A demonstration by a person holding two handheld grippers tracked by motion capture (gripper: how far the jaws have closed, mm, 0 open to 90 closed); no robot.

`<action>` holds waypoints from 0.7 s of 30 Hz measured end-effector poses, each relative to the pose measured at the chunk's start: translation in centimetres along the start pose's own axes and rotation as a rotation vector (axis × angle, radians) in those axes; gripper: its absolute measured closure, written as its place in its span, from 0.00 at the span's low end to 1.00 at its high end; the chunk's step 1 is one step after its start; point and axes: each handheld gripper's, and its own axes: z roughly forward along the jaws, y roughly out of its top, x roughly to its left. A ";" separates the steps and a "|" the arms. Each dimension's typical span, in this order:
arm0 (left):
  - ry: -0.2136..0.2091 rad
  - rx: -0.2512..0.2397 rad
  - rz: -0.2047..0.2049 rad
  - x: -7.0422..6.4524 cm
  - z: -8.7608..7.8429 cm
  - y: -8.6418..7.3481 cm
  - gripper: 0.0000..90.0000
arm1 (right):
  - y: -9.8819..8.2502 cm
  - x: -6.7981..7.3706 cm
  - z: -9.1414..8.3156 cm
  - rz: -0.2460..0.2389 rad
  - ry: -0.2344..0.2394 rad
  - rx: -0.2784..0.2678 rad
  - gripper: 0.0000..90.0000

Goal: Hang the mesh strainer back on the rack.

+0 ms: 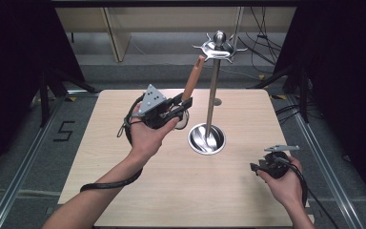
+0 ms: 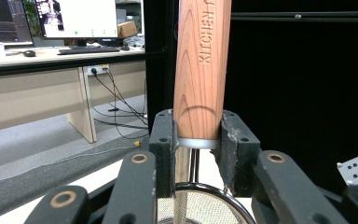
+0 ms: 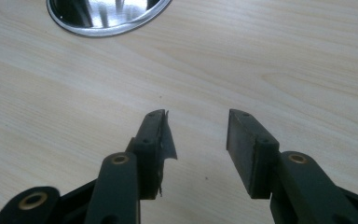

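While my left gripper (image 1: 180, 109), left of centre in the high view, has its jaws clamped on the wooden handle (image 2: 201, 70) of a small strainer (image 1: 185, 102), I judge the job to be hanging that strainer on the utensil stand (image 1: 214, 86) to its right. In the left gripper view the handle rises straight up between the pads (image 2: 163, 135), which press on its lower end just above the metal collar, and the mesh bowl (image 2: 200, 205) sits below at the bottom of the frame. In the high view the handle leans up and to the right, its tip close beside the ring of hooks (image 1: 218, 47) at the top of the stand, though I cannot tell whether it touches.

To do this well, I would keep the grip firm so the handle cannot twist, and bring the handle's end to one hook slowly. I cannot make out a hanging loop or hole, so I should find it before committing. The pole looks slender, so a sideways knock could rock it on its round steel base (image 1: 207, 138).

At the lower right of the high view, my right gripper (image 1: 256, 168) rests near the counter (image 1: 138, 191), its jaws standing apart with nothing between them; it could steady the base if needed.
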 end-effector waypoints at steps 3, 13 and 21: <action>0.011 -0.003 0.009 -0.1 0.2 0.1 0.76 | 0.0 0.0 0.0 0.000 0.000 0.000 0.65; 0.026 0.005 0.015 -0.3 1.2 0.2 0.76 | 0.1 0.0 0.1 -0.005 0.008 0.002 0.65; 0.026 0.019 0.016 -0.5 1.9 0.2 0.76 | 0.0 0.0 0.1 -0.001 0.010 0.002 0.65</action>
